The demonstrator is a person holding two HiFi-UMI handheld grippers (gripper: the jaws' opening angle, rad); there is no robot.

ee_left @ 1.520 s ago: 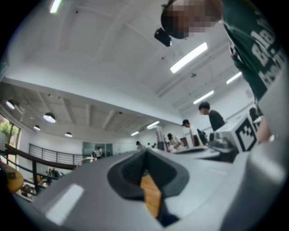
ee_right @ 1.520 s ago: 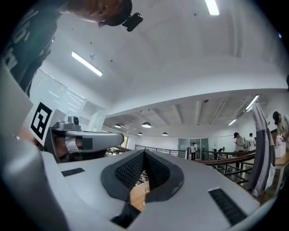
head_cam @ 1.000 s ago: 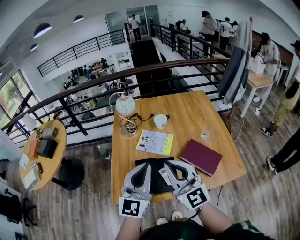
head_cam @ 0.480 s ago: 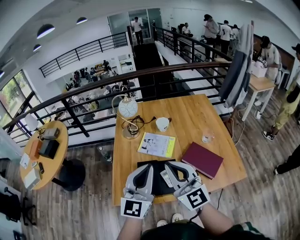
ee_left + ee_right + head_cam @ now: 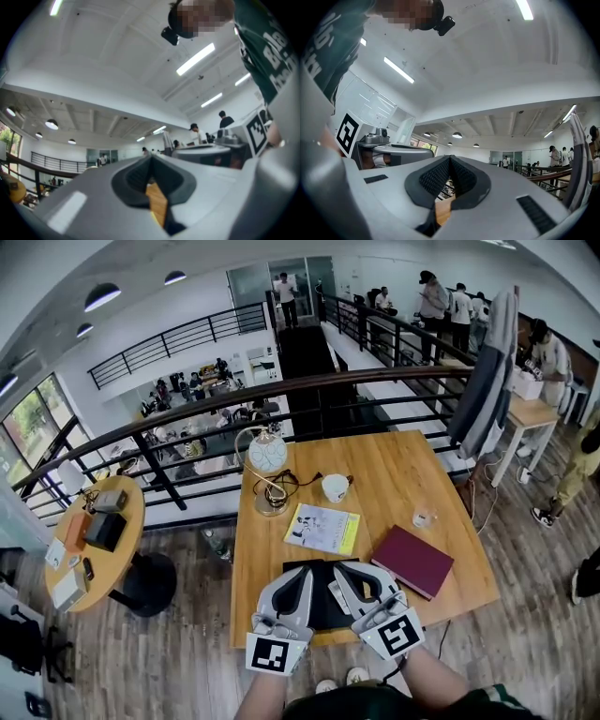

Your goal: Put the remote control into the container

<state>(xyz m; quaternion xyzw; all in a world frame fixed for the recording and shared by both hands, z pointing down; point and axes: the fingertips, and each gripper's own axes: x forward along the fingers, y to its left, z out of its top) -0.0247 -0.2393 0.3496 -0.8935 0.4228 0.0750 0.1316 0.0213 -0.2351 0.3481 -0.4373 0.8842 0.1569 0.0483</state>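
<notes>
Remote control (image 5: 335, 597) on the black container (image 5: 317, 617), near bench (image 5: 403, 470) edge.
It lies between the left hand-held gripper (image 5: 303, 571) and right hand-held gripper (image 5: 344, 568), both clenched empty.

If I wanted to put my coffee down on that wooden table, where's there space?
The far right corner of the table, beyond cup and glass, is bare. A narrow strip runs along the left edge beside the booklet. The near edge is crowded: black container, maroon book, left tongs, right tongs.
</notes>
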